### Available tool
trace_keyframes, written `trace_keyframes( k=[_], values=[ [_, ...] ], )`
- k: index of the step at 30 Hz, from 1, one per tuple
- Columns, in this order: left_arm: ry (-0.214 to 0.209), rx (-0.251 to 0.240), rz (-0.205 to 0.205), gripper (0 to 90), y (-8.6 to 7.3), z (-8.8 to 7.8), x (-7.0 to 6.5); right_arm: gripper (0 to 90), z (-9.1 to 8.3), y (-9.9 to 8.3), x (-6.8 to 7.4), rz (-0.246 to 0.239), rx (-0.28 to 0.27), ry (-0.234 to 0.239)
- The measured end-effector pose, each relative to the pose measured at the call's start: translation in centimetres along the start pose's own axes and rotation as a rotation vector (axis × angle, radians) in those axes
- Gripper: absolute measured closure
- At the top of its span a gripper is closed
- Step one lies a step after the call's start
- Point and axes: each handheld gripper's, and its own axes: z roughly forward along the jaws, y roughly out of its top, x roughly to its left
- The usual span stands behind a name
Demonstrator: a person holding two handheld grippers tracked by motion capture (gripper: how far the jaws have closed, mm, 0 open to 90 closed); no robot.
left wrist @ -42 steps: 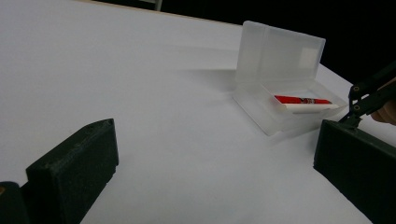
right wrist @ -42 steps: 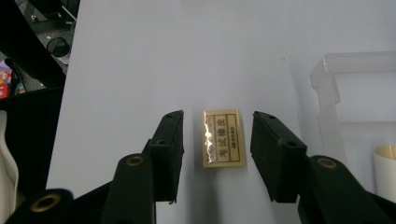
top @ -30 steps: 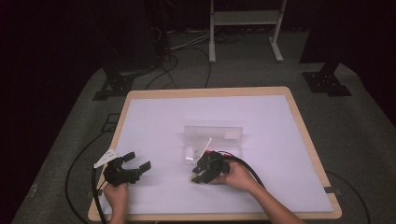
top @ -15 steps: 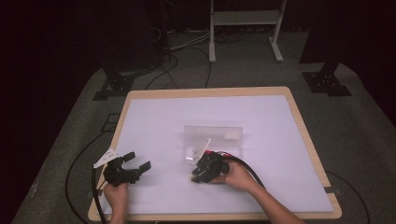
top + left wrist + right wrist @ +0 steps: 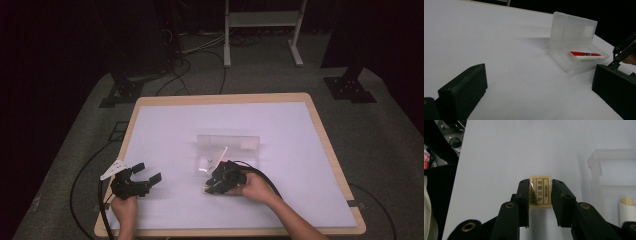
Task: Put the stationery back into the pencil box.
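Two hand-held grippers: right one [image 5: 539,192] just closed onto eraser [image 5: 540,192] on worktop [image 5: 165,130], beside open plastic case [image 5: 229,145]; left one [image 5: 145,172] wide open, empty, well left of case.

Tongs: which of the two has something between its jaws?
The right tongs: their jaws, just closing, flank a cream eraser with a printed label. The left tongs stand wide open over bare table, nothing between.

Eraser [image 5: 540,192] between closing jaws (labelled)
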Motion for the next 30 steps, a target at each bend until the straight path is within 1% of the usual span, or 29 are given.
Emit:
trace_keyframes(
  k=[8, 13, 15, 23, 30],
  values=[
    [0.002, 0.000, 0.002, 0.0, 0.0, 0.0, 0.0, 68.2, -0.7, 0.2, -0.2, 0.001, -0.003, -0.007],
    [0.001, -0.003, -0.004, 0.0, 0.0, 0.0, 0.0, 68.2, -1.3, 0.6, -0.3, -0.005, -0.017, -0.018],
    [0.001, -0.002, -0.002, 0.0, 0.0, 0.0, 0.0, 68.1, -1.6, 0.9, -0.4, -0.007, -0.015, -0.024],
    [0.002, -0.004, -0.006, 0.0, 0.0, 0.1, 0.0, 68.2, -2.9, 2.0, -0.8, -0.017, -0.043, -0.044],
    [0.003, -0.001, -0.001, 0.0, 0.0, 0.1, 0.0, 68.2, -3.5, 2.8, -1.2, -0.022, -0.047, -0.056]
  ],
)
